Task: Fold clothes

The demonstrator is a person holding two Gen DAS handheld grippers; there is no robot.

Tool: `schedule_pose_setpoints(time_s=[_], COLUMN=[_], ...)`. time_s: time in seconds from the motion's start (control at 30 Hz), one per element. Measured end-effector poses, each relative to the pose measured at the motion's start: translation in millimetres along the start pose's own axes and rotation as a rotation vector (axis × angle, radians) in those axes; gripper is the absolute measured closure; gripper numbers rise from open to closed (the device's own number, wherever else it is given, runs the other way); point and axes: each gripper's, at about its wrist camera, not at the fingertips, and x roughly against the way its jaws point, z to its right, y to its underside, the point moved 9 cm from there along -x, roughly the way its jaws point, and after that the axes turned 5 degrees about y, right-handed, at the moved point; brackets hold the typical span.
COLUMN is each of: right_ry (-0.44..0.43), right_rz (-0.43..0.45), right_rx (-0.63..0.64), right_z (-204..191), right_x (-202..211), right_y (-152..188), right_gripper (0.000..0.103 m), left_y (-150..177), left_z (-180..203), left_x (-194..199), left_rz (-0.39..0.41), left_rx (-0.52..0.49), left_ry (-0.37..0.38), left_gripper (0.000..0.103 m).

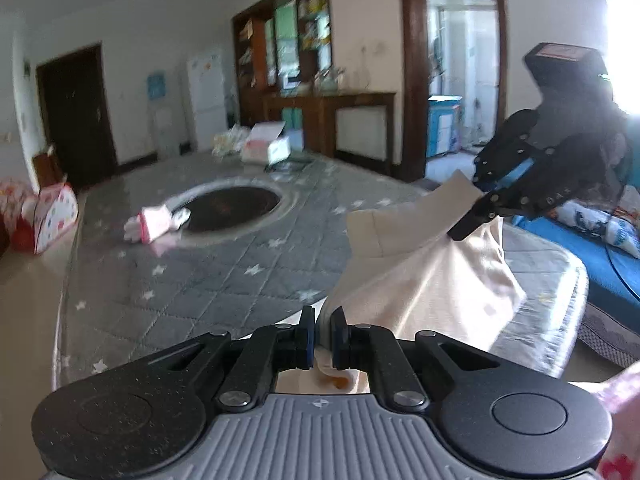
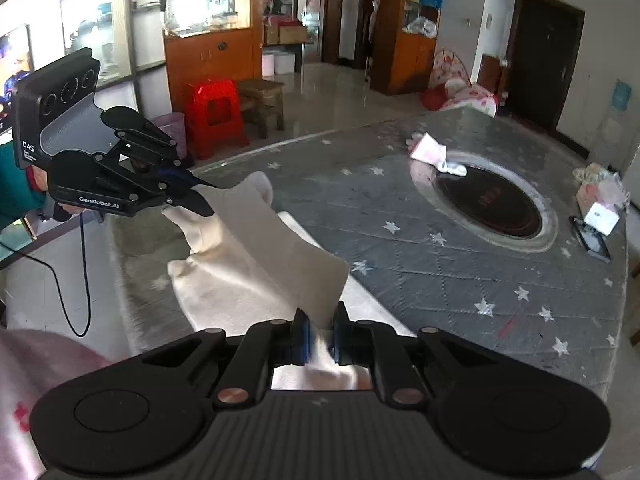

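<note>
Left wrist view shows the left hand-held gripper (image 1: 324, 330) with its two fingers pinched together on one end of a cream garment (image 1: 424, 280), the cloth running out from between the blue pads and rising ahead and to the right. At the far end of that cloth the right hand-held gripper (image 1: 466, 232) comes in from the right, its fingers closed on the opposite edge. The garment hangs between the two, lifted clear above the quilted grey cover of the table (image 1: 180, 280), with its lower folds drooping down toward the cover's near edge.

From the right wrist view the relation mirrors: the right hand-held gripper (image 2: 320, 336) is clamped on white fabric directly in front of it, and the garment (image 2: 256, 248) stretches ahead and to the left to where the left hand-held gripper (image 2: 202, 208) holds the other end. The long axis of the cloth therefore runs straight from one gripper to the other, slightly slack in the middle, with a crease along its upper edge.

Neither gripper is nearer than the other; each holds its own end. The likely next move is to lower the stretched piece forward onto the cover beyond both grippers, so the hanging part lands flat. A small pink item (image 2: 430, 150) lies well ahead beside the dark round inset (image 2: 490, 204), away from the landing area.
</note>
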Motion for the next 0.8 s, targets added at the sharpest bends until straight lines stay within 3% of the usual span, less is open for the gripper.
schedule_pose_setpoints(time_s=[0.2, 0.33, 0.53, 0.8], right_ry=[0.048, 0.085, 0.132, 0.194], right_rz=[-0.028, -0.021, 0.031, 0.069], right_rx=[-0.069, -0.147, -0.257, -0.407], right_z=[27.5, 43.9, 59.5, 77.0], right_x=[-57.1, -85.7, -76.8, -52.2], right_y=[6.6, 17.9, 36.1, 64.1], right_gripper=[0.092, 0.078, 0.067, 0.068], left_y=[12.6, 20.2, 21.2, 23.8], left_z=[-38.0, -52.7, -65.8, -90.2], left_x=[-53.6, -72.5, -73.6, -62.8], left_rz=[-0.080, -0.108, -0.122, -0.107], left_rx=[0.123, 0.168, 0.183, 0.229], left_ry=[-0.012, -0.028, -0.050, -0.172], left_gripper=[0.094, 0.091, 0.088, 0.086])
